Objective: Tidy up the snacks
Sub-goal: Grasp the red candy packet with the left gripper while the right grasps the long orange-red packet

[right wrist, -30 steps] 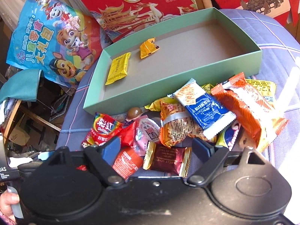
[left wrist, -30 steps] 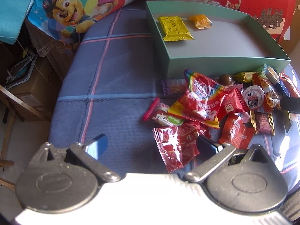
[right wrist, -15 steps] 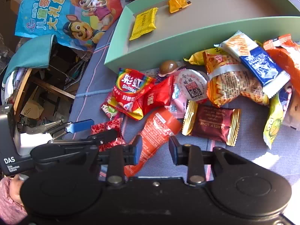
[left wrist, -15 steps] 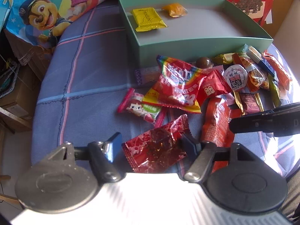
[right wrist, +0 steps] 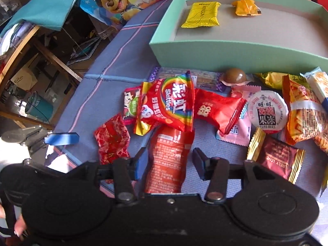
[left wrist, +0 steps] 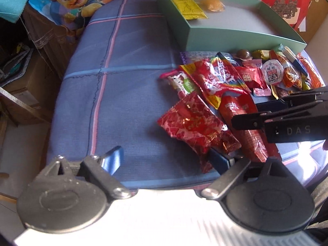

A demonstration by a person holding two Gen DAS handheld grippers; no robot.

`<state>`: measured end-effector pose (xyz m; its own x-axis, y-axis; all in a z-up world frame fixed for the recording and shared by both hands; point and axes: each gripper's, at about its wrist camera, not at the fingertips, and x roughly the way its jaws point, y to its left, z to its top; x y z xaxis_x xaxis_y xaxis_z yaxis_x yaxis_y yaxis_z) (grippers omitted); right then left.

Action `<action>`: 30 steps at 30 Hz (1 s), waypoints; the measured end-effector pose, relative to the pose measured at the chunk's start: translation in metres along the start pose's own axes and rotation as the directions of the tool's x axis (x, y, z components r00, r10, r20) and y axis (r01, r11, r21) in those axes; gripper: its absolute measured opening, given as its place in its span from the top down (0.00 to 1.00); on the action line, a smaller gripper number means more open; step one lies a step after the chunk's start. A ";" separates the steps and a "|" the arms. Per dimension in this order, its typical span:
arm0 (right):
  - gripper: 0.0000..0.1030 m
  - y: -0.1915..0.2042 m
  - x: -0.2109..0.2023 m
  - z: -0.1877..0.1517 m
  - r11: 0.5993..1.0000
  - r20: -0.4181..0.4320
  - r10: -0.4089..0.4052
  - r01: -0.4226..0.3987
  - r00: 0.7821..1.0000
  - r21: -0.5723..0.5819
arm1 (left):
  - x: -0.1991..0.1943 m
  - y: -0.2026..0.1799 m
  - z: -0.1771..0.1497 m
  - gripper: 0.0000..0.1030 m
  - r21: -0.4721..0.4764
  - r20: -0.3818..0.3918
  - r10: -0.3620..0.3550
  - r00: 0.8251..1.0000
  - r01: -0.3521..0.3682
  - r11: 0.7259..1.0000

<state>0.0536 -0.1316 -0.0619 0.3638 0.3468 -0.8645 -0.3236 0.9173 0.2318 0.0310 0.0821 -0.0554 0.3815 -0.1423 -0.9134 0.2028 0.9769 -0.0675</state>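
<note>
The right gripper (right wrist: 167,161) hangs low over the near edge of the snack pile, jaws open and straddling the orange-red packet (right wrist: 169,160) without pinching it. That packet lies long-ways, running straight away from the gripper toward the Skittles bag (right wrist: 170,107), whose lower edge overlaps its far end. So the jaws stand across its narrow width, which looks the right way to close on it.

The left gripper (left wrist: 164,161) sits off to the left with jaws spread wide; its right finger (left wrist: 218,161) is at the near corner of the crinkly red foil packet (left wrist: 194,125), the other over bare blue cloth (left wrist: 131,82). It grips nothing.

The green box (right wrist: 205,55) waits beyond the pile, holding only a yellow packet (right wrist: 202,14) and an orange sweet (right wrist: 246,7). The right hand is plainly nearer the long packet; whether the Skittles bag drags along is my guess to watch.
</note>
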 end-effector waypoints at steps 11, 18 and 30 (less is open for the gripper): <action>0.57 -0.028 -0.021 -0.019 0.998 0.014 -0.050 0.049 0.999 0.039 | -0.004 -0.003 0.017 0.11 -0.124 0.017 -0.100 0.995 0.101 0.987; 0.55 -0.027 -0.022 -0.029 0.999 0.009 -0.047 0.046 0.999 0.017 | 0.011 -0.035 0.018 0.58 -0.042 0.008 0.028 1.000 -0.028 0.999; 0.69 0.013 -0.011 -0.030 0.972 0.042 -0.098 0.105 0.994 -0.209 | 0.007 -0.020 0.005 0.63 -0.048 0.028 0.109 0.994 -0.107 0.993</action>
<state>0.0194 -0.1295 -0.0626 0.4305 0.2631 -0.8634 -0.4593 0.8873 0.0414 0.0339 0.0608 -0.0587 0.4265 -0.0397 -0.9036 0.1170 0.9931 0.0116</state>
